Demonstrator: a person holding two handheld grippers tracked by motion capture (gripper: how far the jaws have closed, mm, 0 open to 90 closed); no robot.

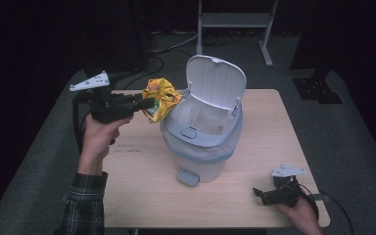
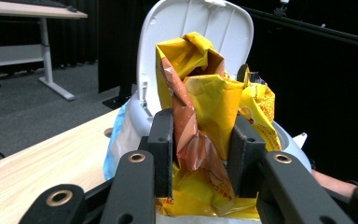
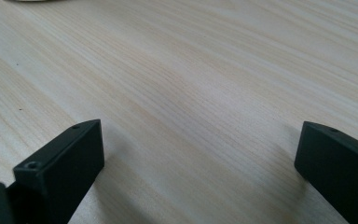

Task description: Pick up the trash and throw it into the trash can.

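Wrapper (image 1: pixel 161 98) sat pinched in left gripper (image 1: pixel 144 104), just beside open bin (image 1: pixel 203 142) rim mid-bench (image 1: pixel 137 196). Right gripper (image 1: pixel 263 194) rested wide apart, empty, near-right corner. Risk: early release drops it outside.

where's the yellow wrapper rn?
High view: the yellow wrapper is clamped in the left gripper, held in the air at the left rim of the open bin.
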